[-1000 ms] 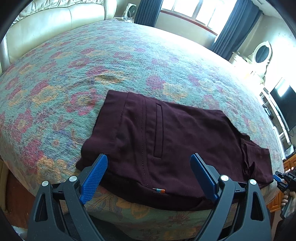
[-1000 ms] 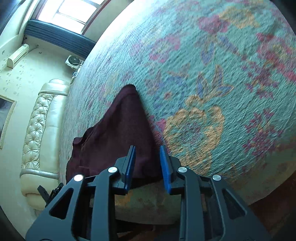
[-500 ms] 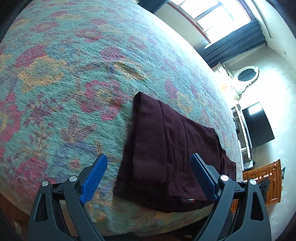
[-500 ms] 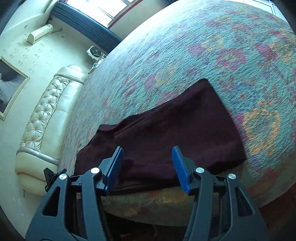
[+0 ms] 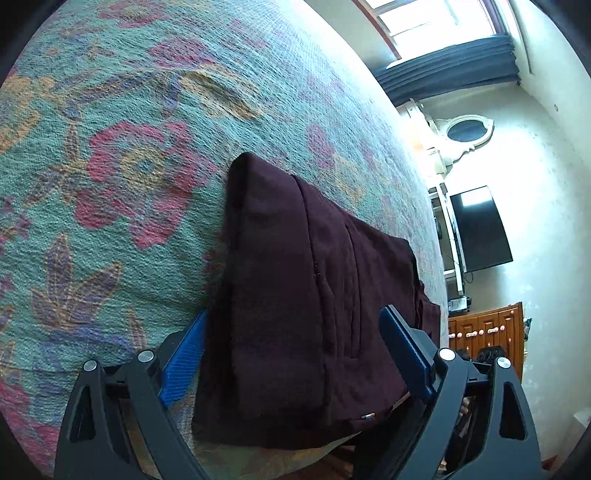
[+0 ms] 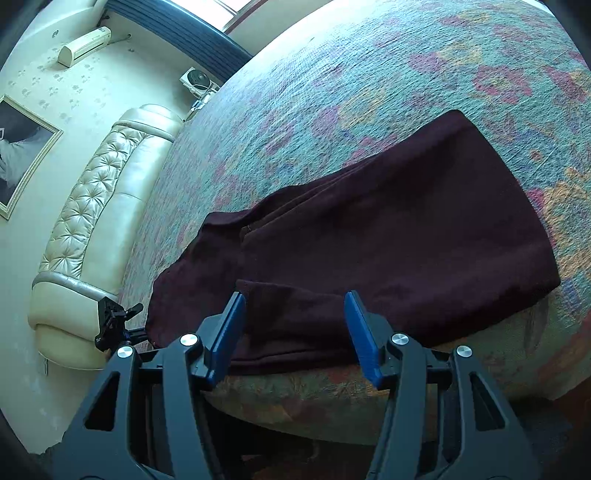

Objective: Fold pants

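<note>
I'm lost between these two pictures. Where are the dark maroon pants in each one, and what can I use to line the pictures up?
Left wrist view: the maroon pants run from the centre to the bottom edge, between the open left gripper.
Right wrist view: the pants stretch across the middle, their near edge between the open right gripper.
Shared landmark: the floral bedspread under the pants.

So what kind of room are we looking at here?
Most likely a bedroom in a home. The dark pants lie on a bed with a floral bedspread and a cream tufted headboard. A wall-mounted TV and a curtained window are also in view.
</note>
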Action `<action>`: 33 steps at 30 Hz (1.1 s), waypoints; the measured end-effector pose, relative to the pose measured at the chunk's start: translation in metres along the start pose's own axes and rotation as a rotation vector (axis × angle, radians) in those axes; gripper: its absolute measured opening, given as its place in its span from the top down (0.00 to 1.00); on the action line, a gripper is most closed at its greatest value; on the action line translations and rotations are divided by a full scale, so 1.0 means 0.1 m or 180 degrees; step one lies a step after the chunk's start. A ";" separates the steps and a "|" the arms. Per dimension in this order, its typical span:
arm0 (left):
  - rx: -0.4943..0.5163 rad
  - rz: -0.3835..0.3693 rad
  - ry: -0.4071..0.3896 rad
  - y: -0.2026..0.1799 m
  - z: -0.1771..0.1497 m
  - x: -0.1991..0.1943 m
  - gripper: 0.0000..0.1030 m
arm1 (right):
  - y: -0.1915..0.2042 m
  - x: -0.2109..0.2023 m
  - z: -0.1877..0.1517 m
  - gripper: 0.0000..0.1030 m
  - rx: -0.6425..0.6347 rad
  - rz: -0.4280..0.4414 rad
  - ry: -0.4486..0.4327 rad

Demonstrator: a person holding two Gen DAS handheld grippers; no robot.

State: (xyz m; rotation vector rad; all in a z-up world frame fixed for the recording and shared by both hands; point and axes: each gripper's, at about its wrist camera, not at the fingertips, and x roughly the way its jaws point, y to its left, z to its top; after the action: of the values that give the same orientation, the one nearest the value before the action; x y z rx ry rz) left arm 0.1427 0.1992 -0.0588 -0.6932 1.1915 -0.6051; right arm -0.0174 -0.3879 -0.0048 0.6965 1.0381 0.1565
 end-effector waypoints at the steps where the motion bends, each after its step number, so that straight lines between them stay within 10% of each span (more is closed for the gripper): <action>1: -0.0079 -0.0086 -0.0021 0.04 0.02 -0.02 0.14 | 0.01 0.01 -0.01 0.46 0.0000 0.0014 0.0018; 5: -0.0158 -0.0270 -0.0029 0.12 0.07 -0.06 0.15 | 0.06 0.04 -0.03 0.45 -0.0023 0.0029 0.0037; 11: 0.0070 0.0118 0.0071 -0.16 0.12 0.13 0.17 | 0.09 0.14 -0.06 0.44 0.0004 0.0077 0.0098; 14: -0.0071 0.0240 0.0146 -0.13 0.13 0.18 0.59 | 0.13 0.20 -0.09 0.44 -0.0018 0.0089 0.0158; 20: -0.0127 0.0172 0.0114 -0.23 0.13 0.13 0.74 | 0.13 0.26 -0.13 0.43 0.0013 0.0077 0.0211; 33: 0.0736 0.0141 0.0054 -1.95 -0.03 0.21 0.83 | 0.18 0.17 -0.12 0.43 0.0025 0.0087 0.0142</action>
State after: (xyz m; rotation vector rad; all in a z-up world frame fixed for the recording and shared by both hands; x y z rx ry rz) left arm 0.1337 0.0560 0.0757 -0.4657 1.1284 -0.7000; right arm -0.0152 -0.3610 -0.0109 0.7172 1.0728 0.1924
